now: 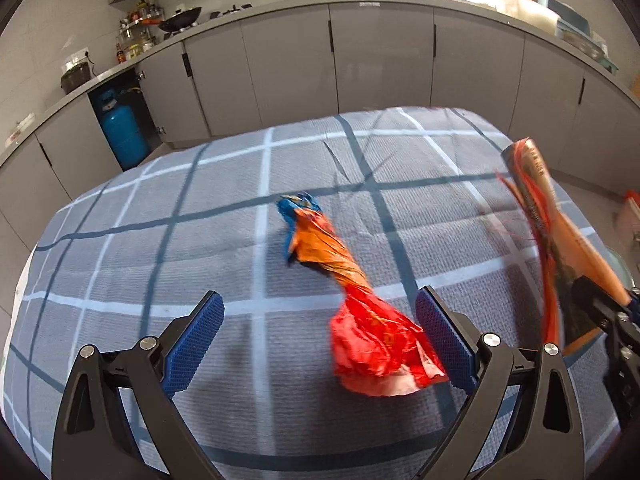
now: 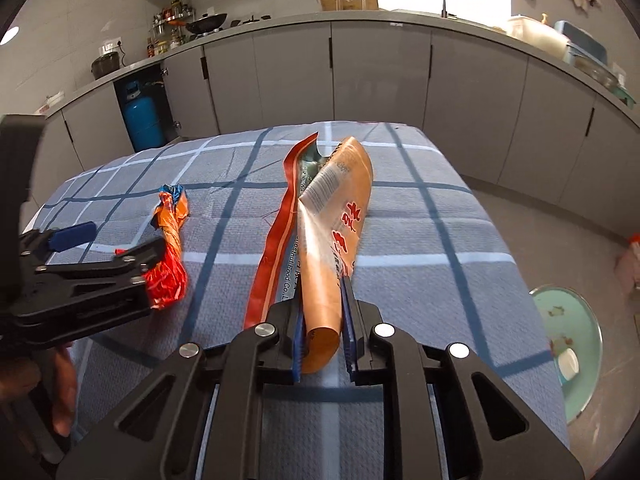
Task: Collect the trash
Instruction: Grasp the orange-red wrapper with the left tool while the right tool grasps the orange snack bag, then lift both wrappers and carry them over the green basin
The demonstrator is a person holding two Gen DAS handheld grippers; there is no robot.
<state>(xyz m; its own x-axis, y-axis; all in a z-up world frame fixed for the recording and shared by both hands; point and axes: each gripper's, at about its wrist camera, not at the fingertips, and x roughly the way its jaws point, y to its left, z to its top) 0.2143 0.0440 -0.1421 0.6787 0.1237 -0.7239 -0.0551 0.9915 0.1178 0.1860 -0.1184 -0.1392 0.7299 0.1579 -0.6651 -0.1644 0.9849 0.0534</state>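
Observation:
A twisted red, orange and blue wrapper (image 1: 344,284) lies on the checked tablecloth (image 1: 160,216). My left gripper (image 1: 320,320) is open, its blue pads on either side of the wrapper's red end. The same wrapper shows in the right wrist view (image 2: 170,248), with the left gripper (image 2: 100,248) around its red end. My right gripper (image 2: 322,320) is shut on an orange snack bag (image 2: 334,232) with a torn red strip, held above the table. That bag shows at the right of the left wrist view (image 1: 548,216).
A pale green bin (image 2: 568,344) with some scraps in it stands on the floor right of the table. Grey kitchen cabinets (image 1: 380,56) run along the back. A blue gas cylinder (image 1: 122,132) stands in an open cabinet at back left.

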